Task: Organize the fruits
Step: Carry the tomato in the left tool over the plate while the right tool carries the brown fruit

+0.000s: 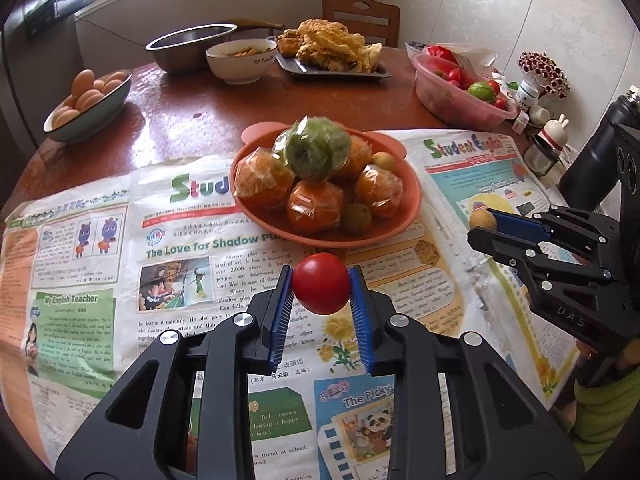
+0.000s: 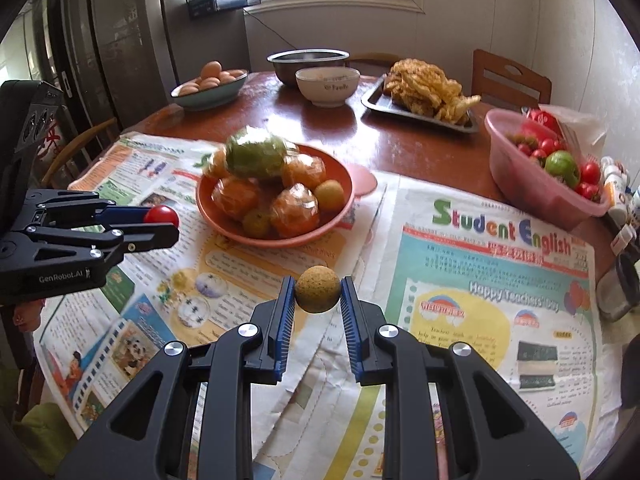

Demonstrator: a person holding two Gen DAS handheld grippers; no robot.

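Observation:
My left gripper is shut on a small red tomato and holds it above the newspaper, just in front of the orange fruit plate. It also shows in the right wrist view with the tomato. My right gripper is shut on a small round tan fruit, held above the newspaper; it shows in the left wrist view. The plate holds several wrapped oranges, a wrapped green fruit on top and small yellowish fruits.
A pink basin of tomatoes and a green fruit stands at the right. A bowl of eggs, a steel bowl, a white bowl and a tray of fried food stand at the back. Small bottles line the right edge.

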